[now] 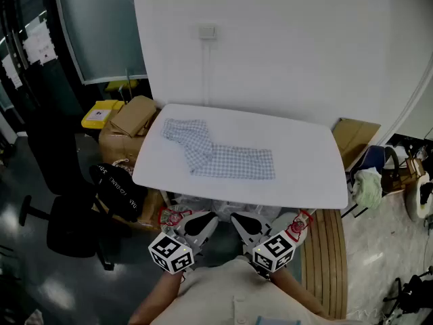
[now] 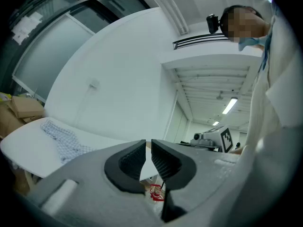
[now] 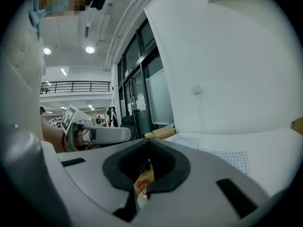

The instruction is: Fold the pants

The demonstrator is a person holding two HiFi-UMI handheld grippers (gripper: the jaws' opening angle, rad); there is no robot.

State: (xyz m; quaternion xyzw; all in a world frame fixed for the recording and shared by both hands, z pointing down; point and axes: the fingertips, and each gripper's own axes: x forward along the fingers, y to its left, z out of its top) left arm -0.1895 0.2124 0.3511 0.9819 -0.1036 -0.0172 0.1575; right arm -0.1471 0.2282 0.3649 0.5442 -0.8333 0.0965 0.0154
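The checked pants (image 1: 223, 160) lie flat across the middle of the white table (image 1: 308, 171), one leg angled to the far left. Both grippers hang below the table's near edge, close to the person's body and well short of the cloth. My left gripper (image 1: 201, 221) has its jaws only a narrow slit apart, with nothing between them (image 2: 147, 141). My right gripper (image 1: 242, 222) is shut and empty, tips touching (image 3: 147, 141). The pants (image 2: 61, 138) show at the left of the left gripper view. In the right gripper view the pants (image 3: 222, 156) lie to the right.
Cardboard boxes (image 1: 132, 117) and a yellow box (image 1: 101, 114) stand left of the table. A black bag (image 1: 116, 189) and an office chair (image 1: 61, 225) sit at the near left. A slatted wooden piece (image 1: 325, 249) and flat cardboard (image 1: 355, 137) are at the right.
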